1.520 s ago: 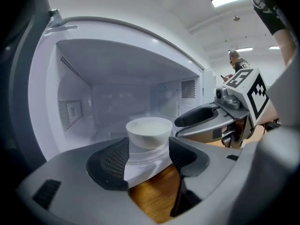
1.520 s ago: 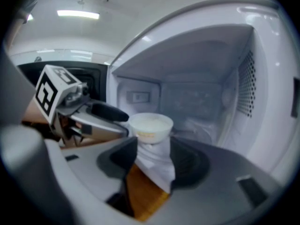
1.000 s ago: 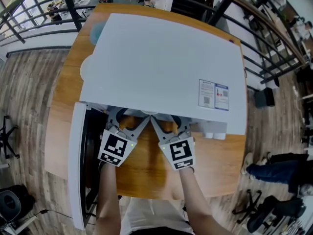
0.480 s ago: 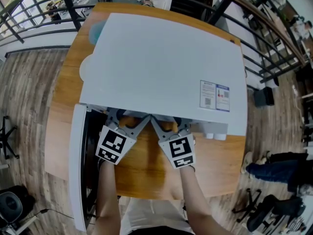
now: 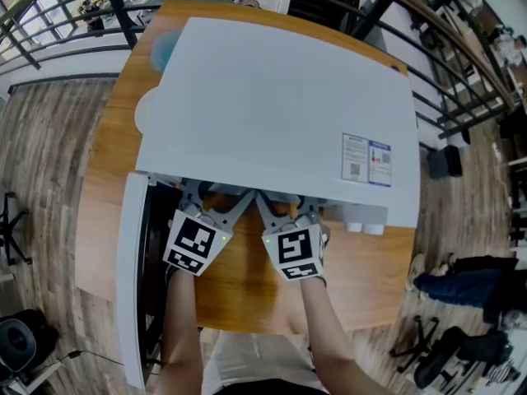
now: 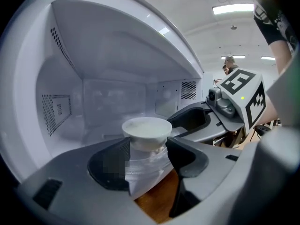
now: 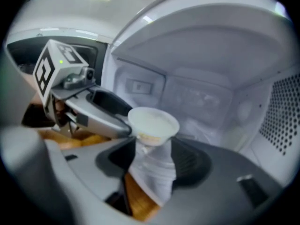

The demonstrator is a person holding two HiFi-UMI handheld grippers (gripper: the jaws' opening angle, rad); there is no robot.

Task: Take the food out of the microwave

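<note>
A small white bowl (image 6: 146, 128) of pale food stands on the glossy floor of the open microwave (image 5: 272, 105), near its front. Your left gripper (image 6: 147, 148) has spread jaws, just narrowing, flanking the bowl without visibly pressing it. Your right gripper (image 7: 154, 151) has jaws just widening, and straddles it loosely too.

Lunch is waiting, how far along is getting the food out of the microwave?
Done: microwave door open. In hand: left gripper and right gripper reach in, open jaws framing the white bowl, not gripping; left's have just been closing, right's opening. Still to do: grip it, bring it out.
</note>
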